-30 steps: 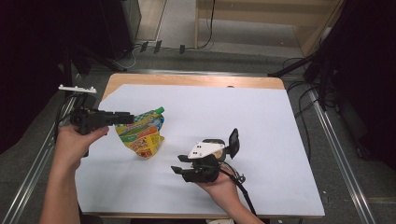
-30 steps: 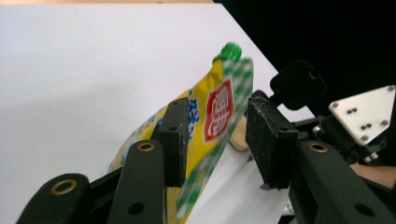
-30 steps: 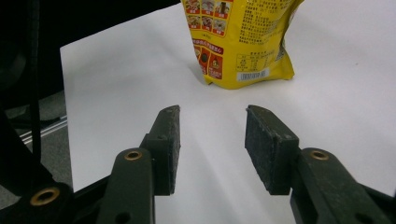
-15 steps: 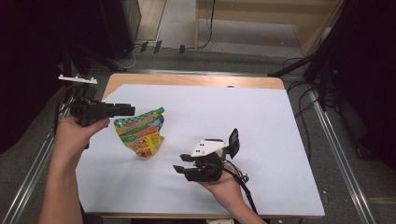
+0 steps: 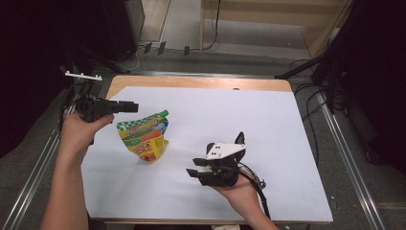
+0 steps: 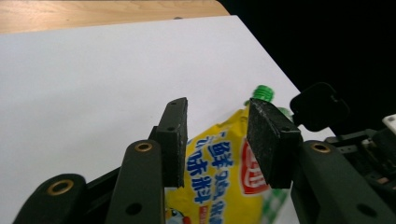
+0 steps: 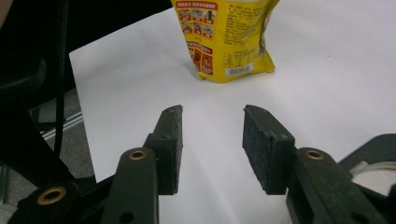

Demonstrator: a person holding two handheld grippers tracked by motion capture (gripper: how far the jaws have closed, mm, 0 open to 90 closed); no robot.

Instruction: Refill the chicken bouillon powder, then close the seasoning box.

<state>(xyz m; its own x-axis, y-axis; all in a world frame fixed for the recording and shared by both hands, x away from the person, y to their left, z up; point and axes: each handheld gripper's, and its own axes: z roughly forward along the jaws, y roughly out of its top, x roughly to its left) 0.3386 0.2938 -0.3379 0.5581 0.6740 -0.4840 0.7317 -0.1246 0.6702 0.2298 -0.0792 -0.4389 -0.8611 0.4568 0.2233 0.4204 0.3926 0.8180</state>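
You are holding both grippers with jaws spread and empty: left gripper (image 5: 128,106) hovering left of the pouch (image 5: 144,137), right gripper (image 5: 197,171) facing it lower centre.

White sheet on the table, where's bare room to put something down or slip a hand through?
The white sheet lies bare across its far strip and its whole right half. A narrower lane runs between the yellow pouch and the right gripper. It is crowded at the left edge, where the left gripper hovers beside the pouch.
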